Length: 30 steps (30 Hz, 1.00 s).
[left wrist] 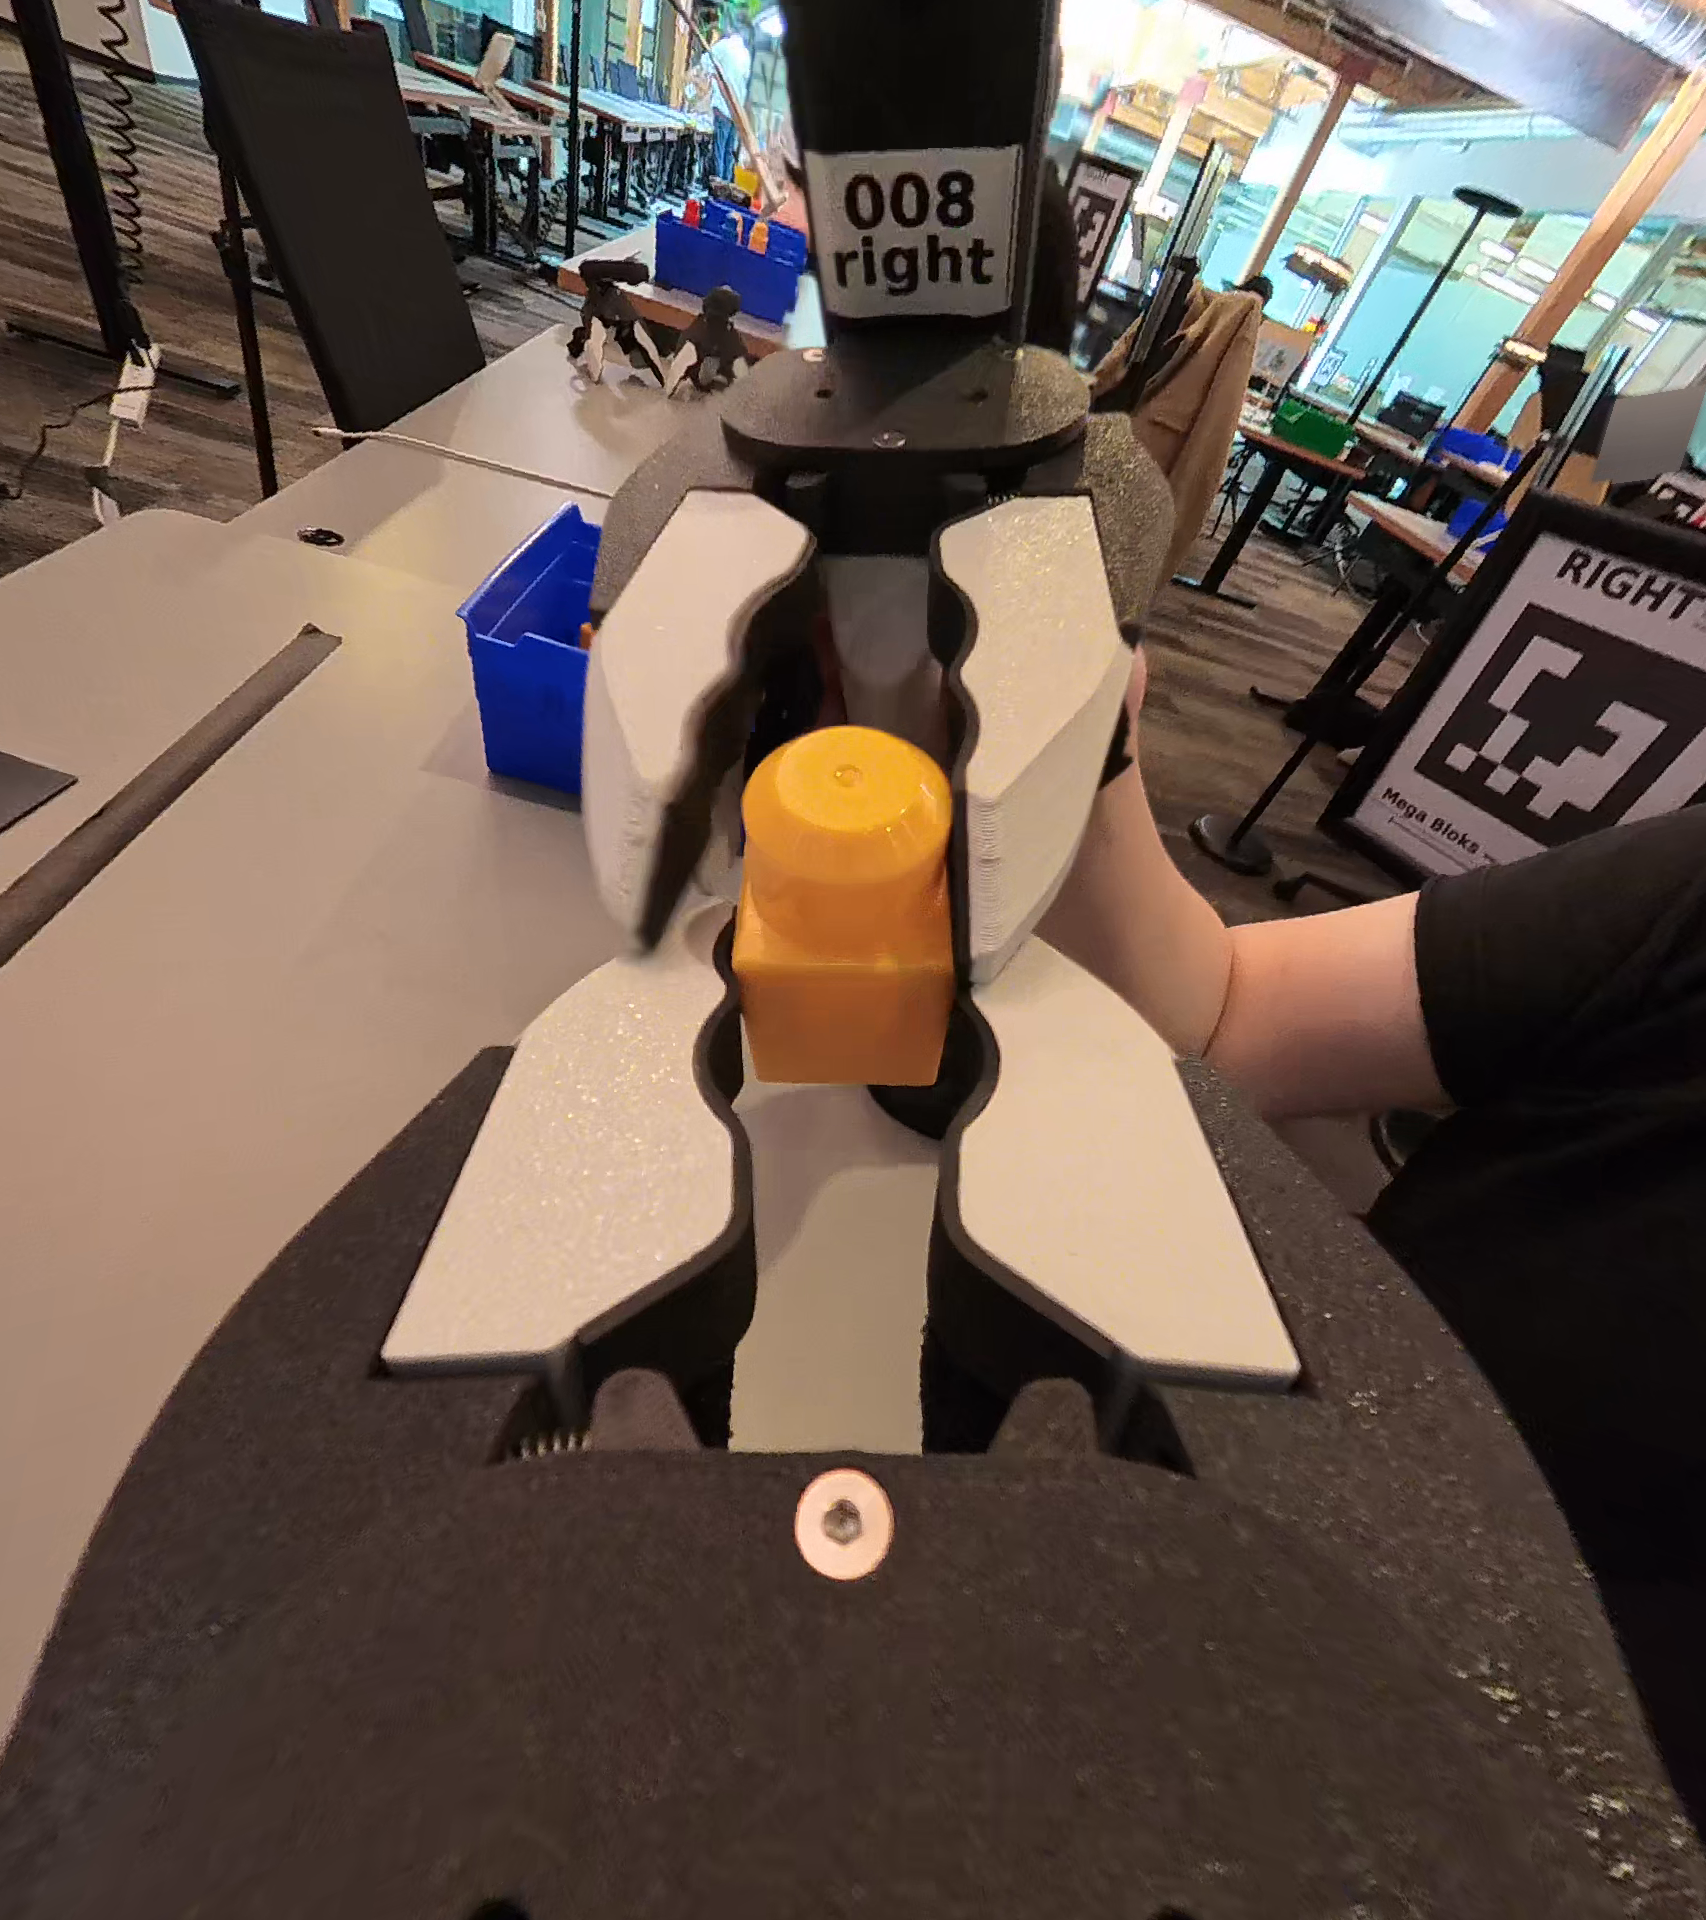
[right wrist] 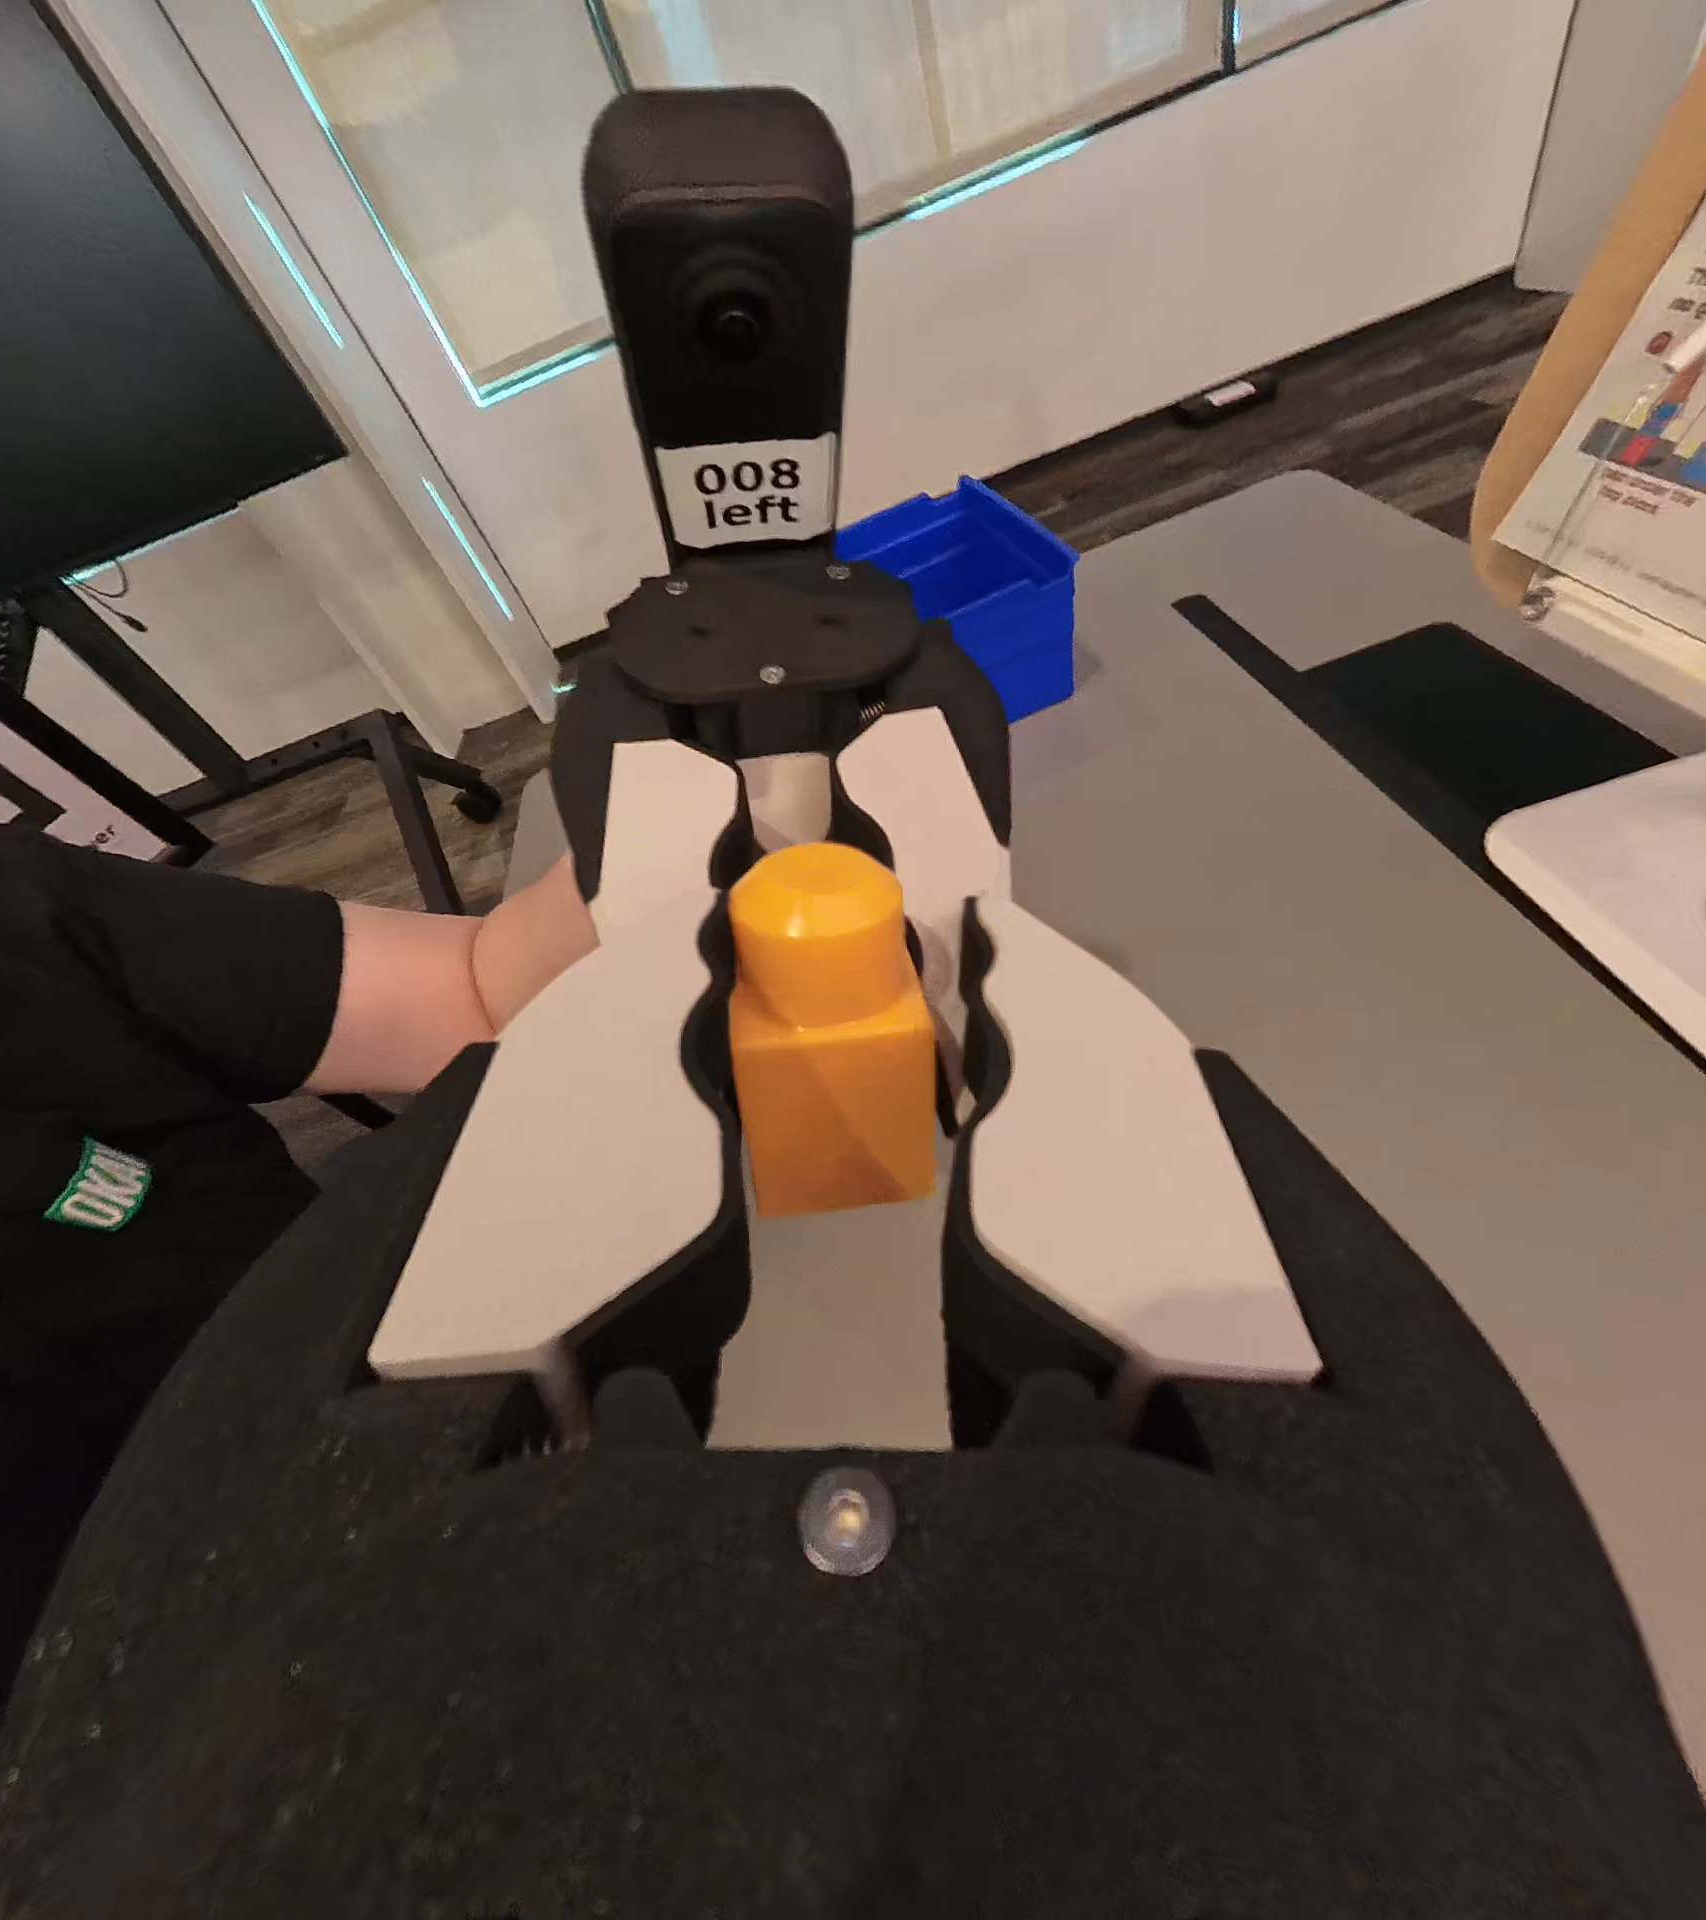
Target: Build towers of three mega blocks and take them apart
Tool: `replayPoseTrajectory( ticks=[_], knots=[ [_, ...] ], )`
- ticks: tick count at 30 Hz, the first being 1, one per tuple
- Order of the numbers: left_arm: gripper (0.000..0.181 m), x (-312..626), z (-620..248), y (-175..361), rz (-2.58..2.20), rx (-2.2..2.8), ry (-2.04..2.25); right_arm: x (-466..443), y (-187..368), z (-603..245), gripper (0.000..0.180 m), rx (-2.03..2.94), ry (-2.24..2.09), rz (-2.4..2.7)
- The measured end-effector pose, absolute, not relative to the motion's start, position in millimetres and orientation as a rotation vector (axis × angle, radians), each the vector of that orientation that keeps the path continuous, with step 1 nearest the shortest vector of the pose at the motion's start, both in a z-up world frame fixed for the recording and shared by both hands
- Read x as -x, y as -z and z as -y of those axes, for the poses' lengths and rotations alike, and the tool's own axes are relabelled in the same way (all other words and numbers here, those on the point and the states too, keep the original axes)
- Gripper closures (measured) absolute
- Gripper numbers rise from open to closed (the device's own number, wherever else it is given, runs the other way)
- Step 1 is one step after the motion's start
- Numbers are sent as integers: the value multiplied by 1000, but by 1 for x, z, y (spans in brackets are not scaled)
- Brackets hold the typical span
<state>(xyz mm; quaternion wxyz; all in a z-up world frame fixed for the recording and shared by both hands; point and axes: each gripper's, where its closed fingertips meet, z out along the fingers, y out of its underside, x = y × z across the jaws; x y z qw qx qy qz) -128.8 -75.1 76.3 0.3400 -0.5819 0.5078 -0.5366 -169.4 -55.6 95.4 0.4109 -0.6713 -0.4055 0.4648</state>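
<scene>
Plastic, hollow-looking and probably light, the orange block (left wrist: 844, 925) sits held between both grippers above the grey surface (left wrist: 205, 935). The left gripper (left wrist: 844, 1023) pinches its square base, the best hold; the right gripper (right wrist: 844, 1081) clamps it too. Beyond stands a blue bin (right wrist: 984, 603).

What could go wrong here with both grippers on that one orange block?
1. Both the left gripper and the right gripper seem to pinch the same orange block; pulling apart could make it slip from one or pop free.
2. The fingers of the two grippers sit nearly tip to tip, so they may collide or jam.
3. If dropped, the block could miss the blue bin.
</scene>
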Motion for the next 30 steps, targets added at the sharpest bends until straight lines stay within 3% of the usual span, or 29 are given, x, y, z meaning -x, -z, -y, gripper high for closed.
replayPoseTrajectory(
  ticks=[1, 4, 6, 10, 13, 15, 21, 22, 23, 26, 30],
  knots=[
    [145, 129, 75, -76, -1323, 1517, 1396, 172, -97, 61, 150, 1660, -1195, 1058],
    [144, 129, 76, -77, -1309, 1523, 1420, 169, -100, 60, 150, 1639, -1144, 1080],
    [129, 129, 77, -80, -1288, 1525, 1459, 156, -113, 59, 150, 1611, -1142, 1033],
    [127, 134, 75, -89, -1264, 1482, 1447, 47, -129, 51, 150, 1690, -766, 858],
    [127, 140, 75, -89, -1286, 1491, 1418, -116, -81, 38, 150, 2002, -245, 417],
    [129, 142, 73, -88, -1293, 1499, 1390, -194, -36, 49, 150, 2172, -203, 103],
    [130, 146, 66, -86, -1258, 1536, 1374, -266, 24, 60, 149, 2234, -242, -231],
    [129, 148, 64, -85, -1253, 1558, 1357, -270, 24, 60, 139, 2221, -224, -244],
    [129, 152, 61, -86, -1240, 1579, 1330, -271, 18, 60, 128, 2190, -215, -242],
    [128, 175, 54, -108, -1130, 1572, 1254, -268, -25, 75, 125, 2040, -175, -203],
    [123, 237, 48, -133, -973, 1671, 1105, -281, -104, 102, 143, 1722, -69, -217]
  ],
)
